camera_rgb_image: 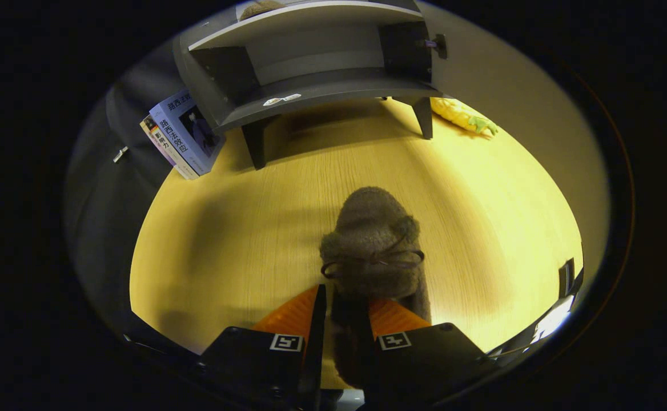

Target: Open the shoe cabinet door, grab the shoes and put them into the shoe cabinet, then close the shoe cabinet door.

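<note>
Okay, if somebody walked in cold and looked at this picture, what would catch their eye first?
Probably the fuzzy grey-brown shoe with its thin bow, gripped at its heel by the gripper, toe pointing ahead over the wooden table. Beyond it stands the grey shoe cabinet, its compartment open. A yellow plush toy lies beside the cabinet's leg.

A pale wood-grain tabletop (pixel 242 240) lies under warm yellow light, with soft shadows across it. Beyond its far edge hangs dark cloth (pixel 99 188). At the tabletop's far left lean some books (pixel 184 136); at its far right rests a yellow toy (pixel 462 116).
</note>
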The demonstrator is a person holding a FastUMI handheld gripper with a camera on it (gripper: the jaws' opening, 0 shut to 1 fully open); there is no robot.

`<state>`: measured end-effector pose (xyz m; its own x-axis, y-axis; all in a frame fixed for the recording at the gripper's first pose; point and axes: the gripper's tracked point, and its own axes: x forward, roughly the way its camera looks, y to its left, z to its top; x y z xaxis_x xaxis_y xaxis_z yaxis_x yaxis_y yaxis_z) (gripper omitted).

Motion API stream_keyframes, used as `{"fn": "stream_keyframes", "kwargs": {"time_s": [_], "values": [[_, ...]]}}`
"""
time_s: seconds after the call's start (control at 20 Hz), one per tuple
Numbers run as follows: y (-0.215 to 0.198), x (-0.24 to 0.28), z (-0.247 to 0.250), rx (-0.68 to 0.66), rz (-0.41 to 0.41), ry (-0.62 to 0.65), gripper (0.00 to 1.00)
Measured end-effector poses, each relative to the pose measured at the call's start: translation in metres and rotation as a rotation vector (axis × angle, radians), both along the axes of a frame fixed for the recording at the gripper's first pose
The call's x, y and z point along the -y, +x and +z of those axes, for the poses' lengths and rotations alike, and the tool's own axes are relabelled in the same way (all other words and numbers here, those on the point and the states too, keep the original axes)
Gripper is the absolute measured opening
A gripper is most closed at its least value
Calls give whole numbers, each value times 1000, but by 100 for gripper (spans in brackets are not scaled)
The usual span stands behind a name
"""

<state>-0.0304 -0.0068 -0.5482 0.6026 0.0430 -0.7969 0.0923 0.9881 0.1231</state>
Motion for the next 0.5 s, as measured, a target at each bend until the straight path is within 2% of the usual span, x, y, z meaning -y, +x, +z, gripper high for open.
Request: {"fn": "stream_keyframes", "kwargs": {"time_s": [0.3, 0.5], "values": [[37, 2, -13, 52, 11, -4, 33], [55, 10, -16, 64, 8, -25, 28]]}}
